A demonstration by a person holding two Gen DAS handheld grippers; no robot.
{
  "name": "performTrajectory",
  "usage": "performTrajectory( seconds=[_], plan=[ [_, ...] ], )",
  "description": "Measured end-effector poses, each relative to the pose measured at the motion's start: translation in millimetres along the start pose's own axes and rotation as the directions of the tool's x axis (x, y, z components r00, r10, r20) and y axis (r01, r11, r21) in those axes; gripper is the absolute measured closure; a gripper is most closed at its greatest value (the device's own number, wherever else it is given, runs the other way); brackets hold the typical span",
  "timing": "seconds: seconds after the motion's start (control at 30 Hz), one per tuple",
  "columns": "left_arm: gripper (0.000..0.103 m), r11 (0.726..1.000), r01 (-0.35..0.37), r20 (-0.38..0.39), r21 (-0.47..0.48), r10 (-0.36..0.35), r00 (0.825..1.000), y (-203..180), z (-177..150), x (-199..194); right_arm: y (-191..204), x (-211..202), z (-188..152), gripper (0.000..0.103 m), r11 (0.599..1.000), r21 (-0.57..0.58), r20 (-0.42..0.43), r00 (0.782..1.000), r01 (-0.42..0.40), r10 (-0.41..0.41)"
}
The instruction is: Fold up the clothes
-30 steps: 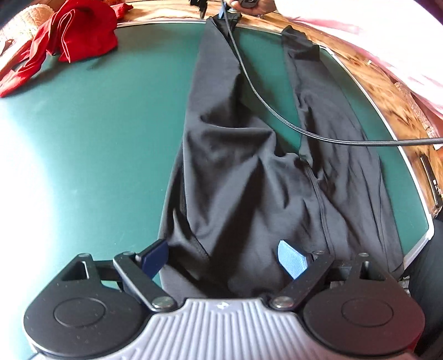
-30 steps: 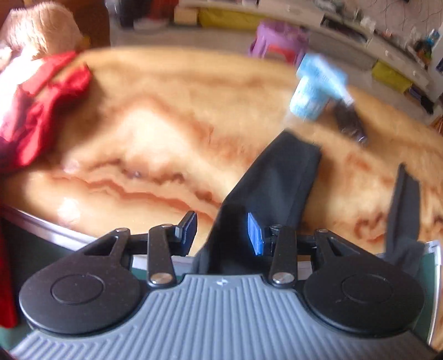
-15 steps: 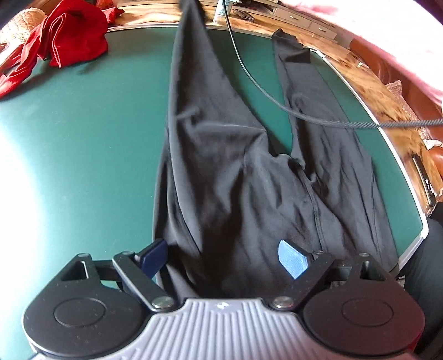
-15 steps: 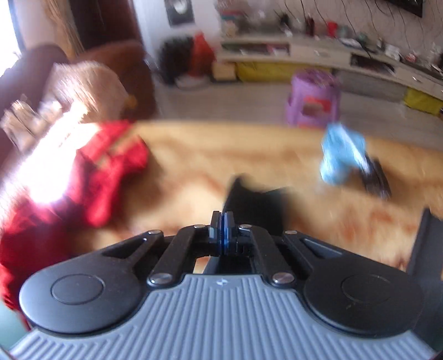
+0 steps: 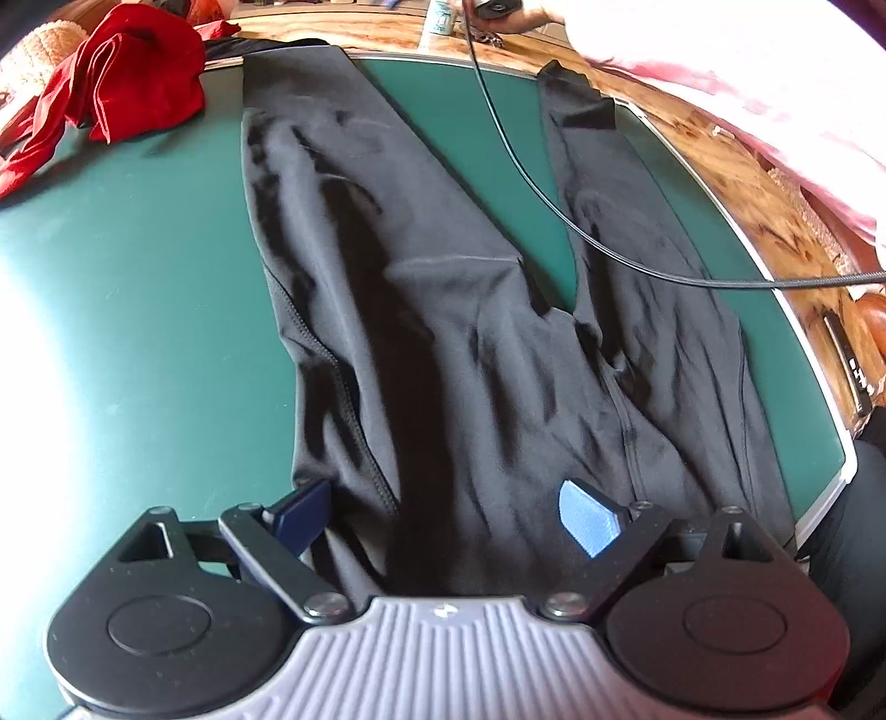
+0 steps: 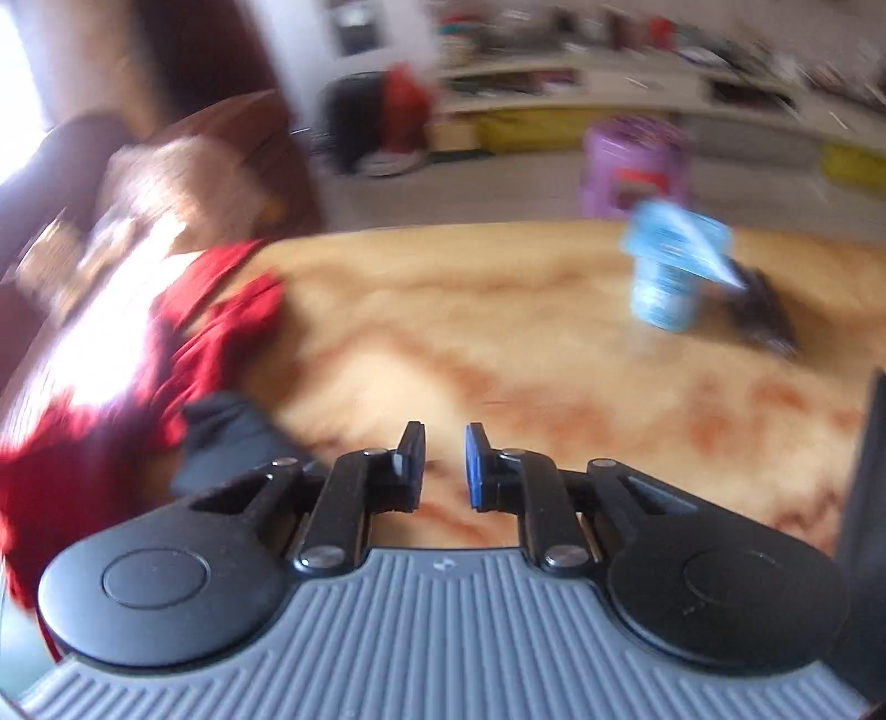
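Black leggings (image 5: pixel 443 332) lie on the green mat (image 5: pixel 138 277), waist toward me and both legs reaching to the far edge. My left gripper (image 5: pixel 443 498) is open, and its fingers straddle the waist without pinching it. In the right wrist view my right gripper (image 6: pixel 446 459) hangs above the wooden table (image 6: pixel 498 332); its jaws are opening with nothing between them. One leg's cuff (image 6: pixel 221 437) lies just to its lower left, and the other leg (image 6: pixel 869 471) shows at the right edge. A hand (image 5: pixel 515 14) with that gripper sits at the mat's far edge.
A red garment (image 5: pixel 127 72) is heaped at the mat's far left corner. A black cable (image 5: pixel 554 183) runs over the right leg. A blue-and-white bottle (image 6: pixel 670 271) and a dark object stand on the table beyond. A purple stool (image 6: pixel 637 160) stands on the floor.
My right gripper shut on the left leg's cuff and lifted it, then let go. That leg now lies wider and flatter, its cuff nearer the red garment. The left gripper stayed put.
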State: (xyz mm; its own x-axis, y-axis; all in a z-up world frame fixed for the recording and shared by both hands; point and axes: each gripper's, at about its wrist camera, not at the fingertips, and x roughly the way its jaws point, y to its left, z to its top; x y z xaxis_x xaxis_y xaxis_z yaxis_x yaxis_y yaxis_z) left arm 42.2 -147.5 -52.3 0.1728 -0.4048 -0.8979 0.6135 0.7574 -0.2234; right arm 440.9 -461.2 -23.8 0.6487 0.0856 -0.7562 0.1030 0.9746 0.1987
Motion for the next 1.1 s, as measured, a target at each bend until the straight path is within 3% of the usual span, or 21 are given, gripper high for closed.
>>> performTrajectory(
  seconds=[0.07,0.13,0.2,0.27,0.33,0.43,0.53,0.67,0.77,0.87,0.93,0.97,1.0,1.1],
  plan=[
    [0.010,1.000,0.000,0.001,-0.002,0.000,1.000,-0.7,0.4,0.3,28.7,4.1,-1.3,0.053,0.993,-0.111,-0.003,0.999,-0.034,0.034],
    [0.009,1.000,0.004,0.003,-0.010,-0.004,1.000,-0.2,0.7,0.3,66.6,9.9,-5.0,0.050,0.965,-0.260,-0.012,1.000,-0.025,0.022],
    [0.008,1.000,0.007,-0.003,-0.006,-0.007,1.000,-0.2,1.2,0.2,103.1,21.9,-16.2,0.050,0.899,-0.435,0.004,0.998,0.053,-0.057],
    [0.008,1.000,0.012,-0.007,-0.005,-0.012,1.000,0.2,2.0,0.4,128.6,34.0,-31.0,0.050,0.808,-0.574,0.047,0.990,0.134,-0.131],
    [0.007,1.000,0.022,-0.007,-0.012,-0.022,1.000,1.0,3.3,1.0,136.4,43.0,-39.5,0.050,0.775,-0.622,0.040,0.993,0.109,-0.108],
    [0.007,0.999,0.037,-0.007,-0.020,-0.037,0.999,3.5,4.0,0.7,139.3,53.8,-43.2,0.050,0.776,-0.627,0.016,0.997,0.066,-0.072],
    [0.007,0.999,0.044,-0.009,-0.019,-0.044,0.999,4.8,3.6,0.1,145.6,66.6,-44.0,0.050,0.773,-0.628,0.018,0.994,0.093,-0.105],
    [0.006,0.999,0.047,-0.010,-0.010,-0.047,0.999,4.6,3.2,0.4,148.3,77.9,-42.8,0.052,0.787,-0.608,0.023,0.993,0.108,-0.119],
    [0.005,0.999,0.055,-0.008,-0.002,-0.055,0.998,4.4,2.8,0.9,139.2,79.3,-37.1,0.097,0.835,-0.541,0.013,0.994,0.100,-0.111],
    [0.004,0.998,0.057,-0.005,-0.003,-0.057,0.998,3.9,2.9,1.2,120.3,77.8,-24.3,0.097,0.903,-0.413,0.035,0.992,0.122,-0.119],
    [0.004,0.998,0.059,-0.002,-0.005,-0.059,0.998,4.2,2.2,1.1,92.7,72.0,-4.7,0.096,0.968,-0.209,0.060,0.989,0.142,-0.132],
    [0.004,0.998,0.059,-0.001,-0.005,-0.059,0.998,4.2,1.6,1.0,76.5,70.3,4.7,0.082,0.984,-0.106,0.058,0.989,0.143,-0.137],
    [0.004,0.998,0.058,-0.002,-0.004,-0.058,0.998,4.0,1.2,1.0,62.7,70.5,12.4,0.061,0.985,-0.036,0.044,0.985,0.171,-0.169],
    [0.004,0.998,0.057,-0.005,-0.001,-0.057,0.998,3.4,0.4,0.9,33.5,59.5,16.1,0.055,0.955,0.061,0.090,0.952,0.289,-0.294]
  ],
)
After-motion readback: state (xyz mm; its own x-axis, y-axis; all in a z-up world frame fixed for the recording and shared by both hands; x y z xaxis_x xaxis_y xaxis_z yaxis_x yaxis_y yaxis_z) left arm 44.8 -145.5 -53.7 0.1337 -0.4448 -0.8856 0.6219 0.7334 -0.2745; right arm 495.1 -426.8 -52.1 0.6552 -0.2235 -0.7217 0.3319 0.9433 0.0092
